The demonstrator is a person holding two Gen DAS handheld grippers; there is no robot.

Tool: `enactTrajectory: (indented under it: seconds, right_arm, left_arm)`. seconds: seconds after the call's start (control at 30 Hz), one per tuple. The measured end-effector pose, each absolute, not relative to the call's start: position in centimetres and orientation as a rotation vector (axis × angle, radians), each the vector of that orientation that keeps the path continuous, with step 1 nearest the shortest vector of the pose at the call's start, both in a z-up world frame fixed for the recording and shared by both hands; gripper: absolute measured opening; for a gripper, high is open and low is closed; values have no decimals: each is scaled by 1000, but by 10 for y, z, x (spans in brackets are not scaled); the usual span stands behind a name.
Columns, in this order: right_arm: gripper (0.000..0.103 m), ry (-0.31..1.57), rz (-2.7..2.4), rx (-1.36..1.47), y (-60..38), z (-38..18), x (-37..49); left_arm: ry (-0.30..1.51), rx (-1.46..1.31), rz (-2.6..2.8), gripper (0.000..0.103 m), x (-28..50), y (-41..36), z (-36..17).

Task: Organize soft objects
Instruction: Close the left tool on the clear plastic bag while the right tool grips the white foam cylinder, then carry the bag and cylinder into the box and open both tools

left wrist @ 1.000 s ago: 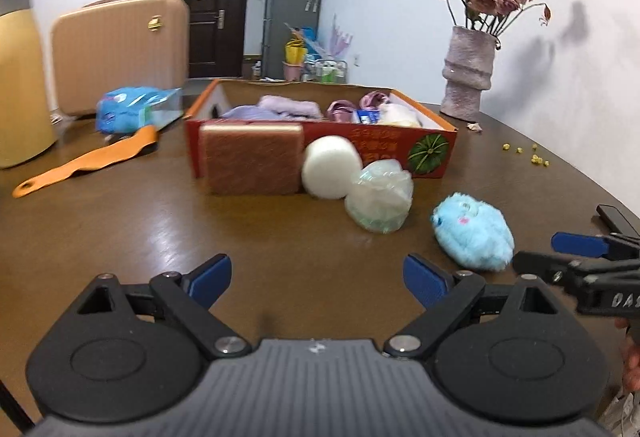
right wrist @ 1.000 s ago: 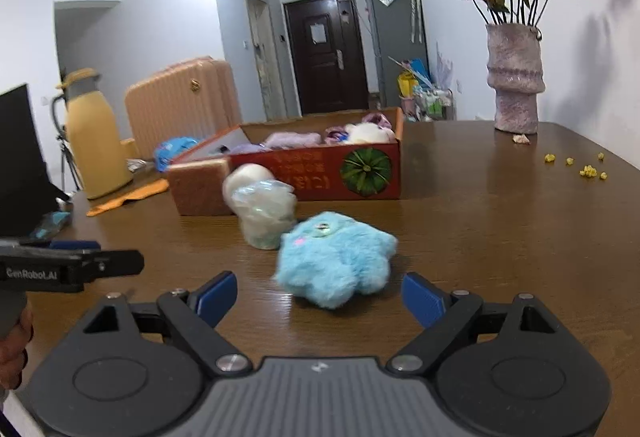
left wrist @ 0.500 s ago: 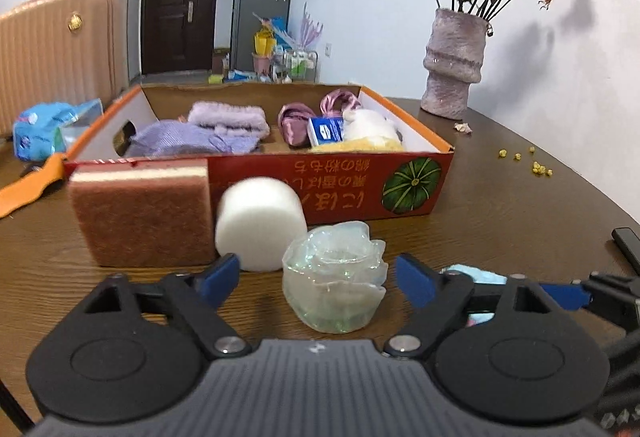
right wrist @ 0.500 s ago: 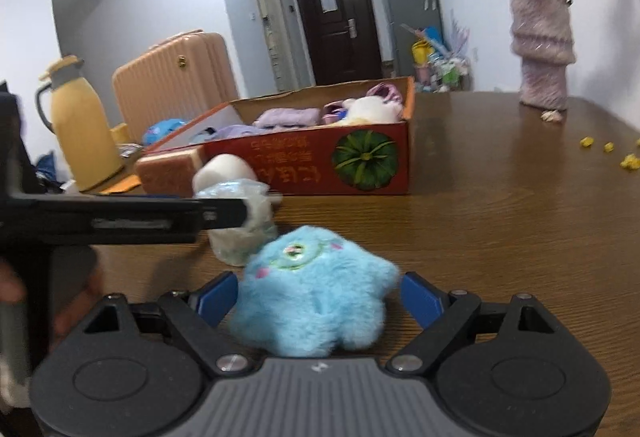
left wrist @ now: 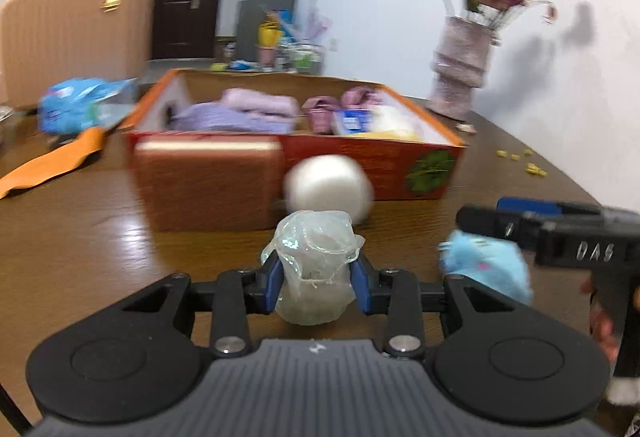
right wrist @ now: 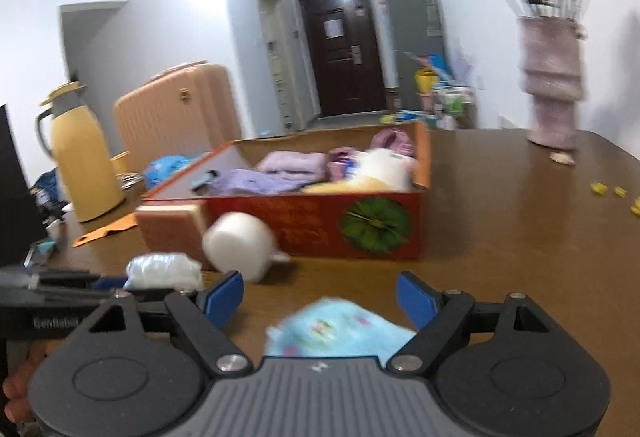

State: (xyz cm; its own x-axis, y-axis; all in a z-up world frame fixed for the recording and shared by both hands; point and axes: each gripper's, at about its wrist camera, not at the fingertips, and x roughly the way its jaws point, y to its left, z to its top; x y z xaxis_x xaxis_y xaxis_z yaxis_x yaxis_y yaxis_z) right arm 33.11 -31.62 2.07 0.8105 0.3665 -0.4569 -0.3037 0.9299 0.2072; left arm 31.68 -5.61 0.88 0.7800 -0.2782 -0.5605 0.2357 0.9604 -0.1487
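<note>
The left claw point(left wrist: 316, 283) is clenched on the crumpled clear plastic bundle point(left wrist: 314, 265), its blue pads pressing both flanks a little below the bundle's middle; the bundle sits in front of the red cardboard box point(left wrist: 360, 165), nearer the camera than the white foam ball point(left wrist: 328, 187) that lies against the box's front wall. Whether the bundle is off the worktop point(left wrist: 80, 237) cannot be told. The right claw point(right wrist: 320, 299) is spread wide with nothing pinched, its pads flanking the blue plush toy point(right wrist: 340, 329), which lies on the worktop well in front of the box and partly hidden under the claw body. To do this step well, I judge the left grip should stay gentle, since the thin film looks likely to squash or slip; a lift clear of the box's front wall, and of the brown sponge block point(left wrist: 208, 185) standing against it, seems wise before release over a bare patch inside. The bundle stands roughly upright, its long axis vertical, ruffled open end upward and rounded base downward. The plush looks wider than tall, its long axis running across the right claw from pad to pad, so closing would squeeze it lengthwise; blur hides which way its face turns
</note>
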Motion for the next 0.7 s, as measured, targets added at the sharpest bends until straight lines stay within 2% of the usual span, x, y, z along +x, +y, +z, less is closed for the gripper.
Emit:
enactTrajectory:
  seconds: [0.23, 0.37, 0.47, 0.7]
  right_arm:
    - [79, 589, 439, 106, -253, 15, 392]
    - [56, 636, 385, 108, -239, 7, 410]
    - [52, 630, 368, 137, -242, 5, 405]
    - [52, 595, 417, 107, -250, 26, 333]
  left_arm:
    - [616, -128, -151, 36, 315, -1, 7]
    - [610, -142, -146, 36, 309, 16, 7]
    - [605, -154, -151, 36, 302, 27, 8]
    - [563, -150, -221, 36, 276, 24, 18]
